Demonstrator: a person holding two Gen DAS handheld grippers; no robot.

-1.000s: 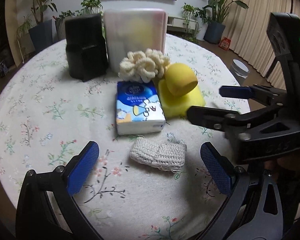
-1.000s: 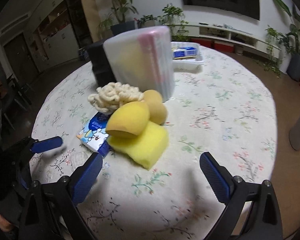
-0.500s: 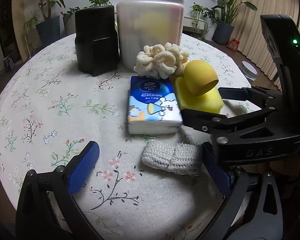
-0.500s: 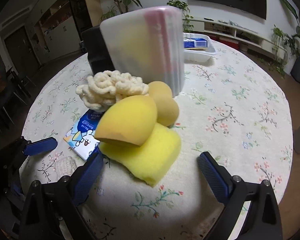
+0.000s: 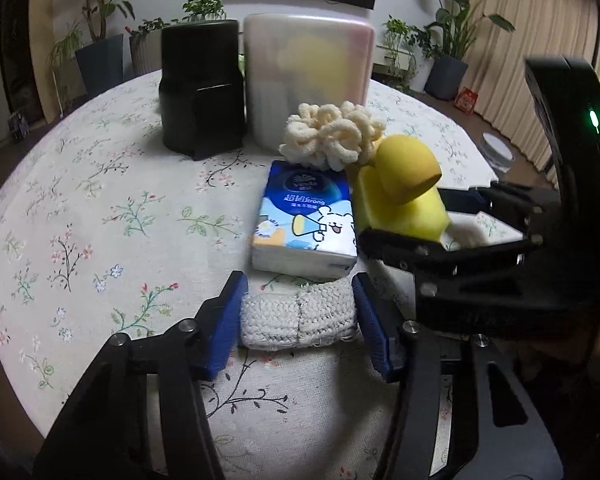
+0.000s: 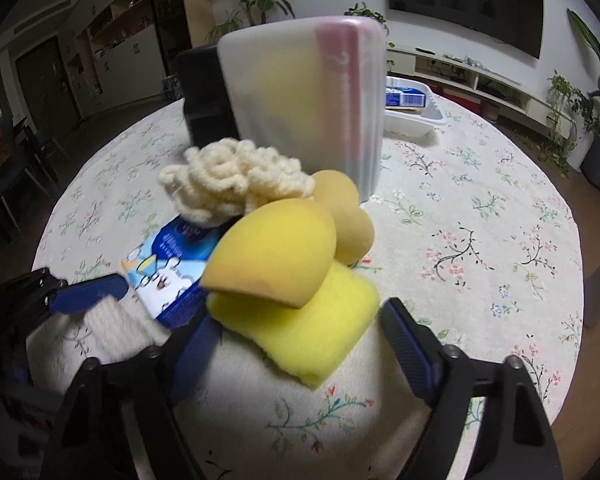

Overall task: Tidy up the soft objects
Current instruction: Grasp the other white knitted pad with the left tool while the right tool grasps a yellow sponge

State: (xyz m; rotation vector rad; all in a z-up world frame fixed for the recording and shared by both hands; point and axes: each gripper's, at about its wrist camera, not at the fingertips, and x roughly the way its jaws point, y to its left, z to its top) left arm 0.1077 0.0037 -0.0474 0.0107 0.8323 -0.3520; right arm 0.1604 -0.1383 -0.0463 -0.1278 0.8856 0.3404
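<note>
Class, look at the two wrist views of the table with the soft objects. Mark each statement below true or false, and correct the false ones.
1. The left claw has the white knitted pad between its fingers. True.
2. The tissue pack stands upright on end. False: it lies flat.
3. The egg-shaped sponge rests on the yellow block sponge. True.
4. The right claw is shut on the cream yarn bundle. False: it straddles the block sponge.
5. The black container stands beside the frosted box. True.

Dim indoor light; strong fisheye bending and dark vignette at edges; soft shadows under grippers; yellow rectangular foam sponge [image 6: 300, 330] slightly blurred.
</note>
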